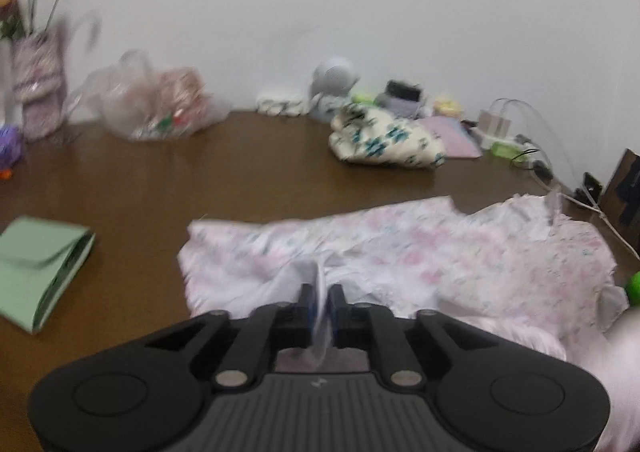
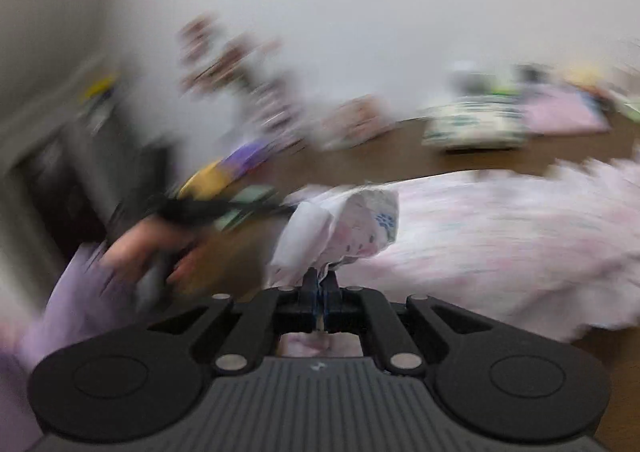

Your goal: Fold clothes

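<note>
A pale pink floral garment (image 1: 420,256) lies spread and rumpled on the brown table (image 1: 224,180). My left gripper (image 1: 320,294) is shut on a white edge of it at the near side. In the blurred right wrist view, my right gripper (image 2: 320,280) is shut on a bunched corner of the same garment (image 2: 500,236), lifted above the table. The person's left hand (image 2: 140,248) and the left gripper show at that view's left.
A folded green cloth (image 1: 40,272) lies at the left. A folded white-and-blue cloth (image 1: 384,140) sits at the back. A plastic bag (image 1: 156,104), a vase of flowers (image 1: 36,88), a grey toy (image 1: 334,84), a power strip with cables (image 1: 508,136) line the wall.
</note>
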Tool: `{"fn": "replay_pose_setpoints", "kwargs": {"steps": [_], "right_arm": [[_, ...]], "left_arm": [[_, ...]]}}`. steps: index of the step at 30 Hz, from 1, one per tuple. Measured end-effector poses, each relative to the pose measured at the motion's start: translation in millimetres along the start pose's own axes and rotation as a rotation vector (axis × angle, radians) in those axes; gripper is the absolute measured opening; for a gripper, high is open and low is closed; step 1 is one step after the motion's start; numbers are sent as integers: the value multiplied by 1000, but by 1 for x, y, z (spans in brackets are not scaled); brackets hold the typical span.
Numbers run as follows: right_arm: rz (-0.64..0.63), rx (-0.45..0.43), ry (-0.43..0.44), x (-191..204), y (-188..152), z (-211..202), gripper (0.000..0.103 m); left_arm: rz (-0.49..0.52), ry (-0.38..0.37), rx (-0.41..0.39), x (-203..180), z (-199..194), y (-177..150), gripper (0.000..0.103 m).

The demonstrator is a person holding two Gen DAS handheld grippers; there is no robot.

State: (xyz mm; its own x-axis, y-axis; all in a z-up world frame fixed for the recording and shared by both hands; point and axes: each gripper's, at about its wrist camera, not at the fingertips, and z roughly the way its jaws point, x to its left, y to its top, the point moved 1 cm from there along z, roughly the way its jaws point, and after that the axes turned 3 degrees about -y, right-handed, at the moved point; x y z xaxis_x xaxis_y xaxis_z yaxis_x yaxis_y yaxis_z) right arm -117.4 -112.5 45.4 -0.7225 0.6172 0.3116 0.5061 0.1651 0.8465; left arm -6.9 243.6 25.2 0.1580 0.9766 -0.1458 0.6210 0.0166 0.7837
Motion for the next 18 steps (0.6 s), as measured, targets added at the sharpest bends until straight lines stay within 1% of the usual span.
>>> {"fn": "replay_pose_setpoints", "kwargs": {"steps": [2,3,4,5,6,7,8,9,10,12,13,15,16,18], "right_arm": [[-150,79,103,38,-10,20,3],[-217,124,137,55,-17,30,6],[-283,169,170,71,-23,38,14],[-320,195,183,81,-27,43,22],[-337,198,190,86,-29,44,37],[-331,184,198,85,-27,42,44],[-304,161,192,78,-23,37,45],[-277,137,185,72,-19,32,45],[-248,118,153,62,-14,29,46],[-195,102,39,36,-9,24,46],[-181,106,-29,22,-7,27,46],[-160,112,-160,-1,-7,27,46],[-149,115,-223,-12,-7,27,46],[-127,113,-267,-27,-11,28,46]], "left_arm": [[-26,26,-4,11,-8,-2,17],[-30,41,-11,15,-15,-3,20],[-30,60,-19,16,-23,-3,25],[-20,73,-30,14,-33,-3,30],[-1,74,-44,10,-45,-4,32],[15,66,-53,3,-55,-6,39],[29,48,-63,-5,-66,-10,47],[39,16,-72,-13,-76,-17,49],[38,-28,-71,-20,-82,-25,51],[38,-129,-24,-33,-84,-46,51],[44,-147,-1,-41,-82,-55,50],[47,-141,38,-53,-73,-71,50],[39,-137,43,-56,-70,-76,48],[9,-160,53,-57,-65,-82,47]]}}
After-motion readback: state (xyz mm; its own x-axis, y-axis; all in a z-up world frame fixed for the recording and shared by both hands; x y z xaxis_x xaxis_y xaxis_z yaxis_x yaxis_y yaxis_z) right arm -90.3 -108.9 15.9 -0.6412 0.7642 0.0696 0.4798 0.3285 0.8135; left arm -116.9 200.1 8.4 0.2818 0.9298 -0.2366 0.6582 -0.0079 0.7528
